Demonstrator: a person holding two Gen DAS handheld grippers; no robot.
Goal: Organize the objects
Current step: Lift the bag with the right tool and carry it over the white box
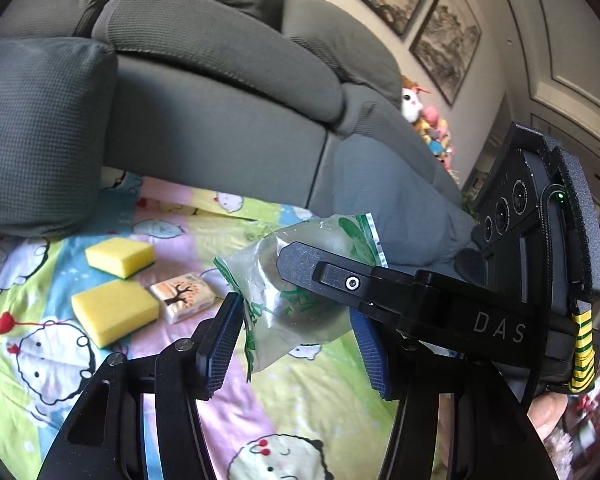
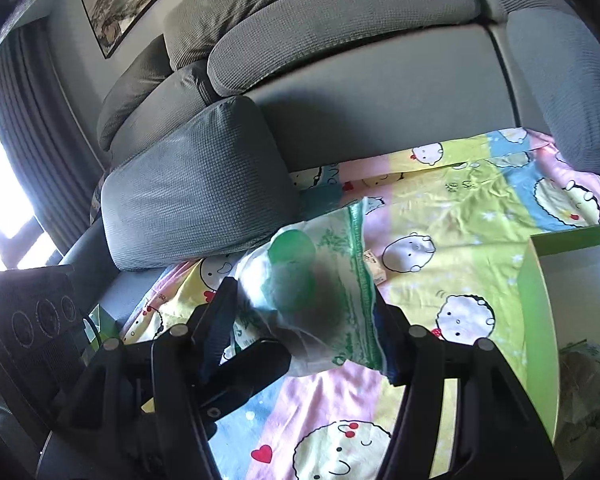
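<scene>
A clear plastic bag [image 1: 260, 280] with green print hangs above the cartoon sheet [image 1: 260, 408]; something round and green shows inside it [image 2: 292, 272]. My left gripper [image 1: 296, 316] has its blue pads against the bag's two edges. From the right, one finger of the right gripper [image 1: 300, 268] lies across the bag's face. In the right wrist view the bag [image 2: 340, 248] fills the gap of my right gripper [image 2: 304, 300], touching both pads. A left-gripper finger [image 2: 260, 360] sits under the bag. On the sheet lie two yellow sponges [image 1: 120, 256] [image 1: 114, 312] and a tissue pack [image 1: 184, 298].
A grey sofa [image 1: 220, 120] runs along the far edge of the sheet, its armrest cushion [image 2: 196, 184] near the bag. A green box [image 2: 534, 280] with a white inside stands at right, a bagged item [image 2: 588, 380] in it. Plush toys [image 1: 424, 116] sit beyond. A thumb [image 1: 548, 412] holds the right gripper.
</scene>
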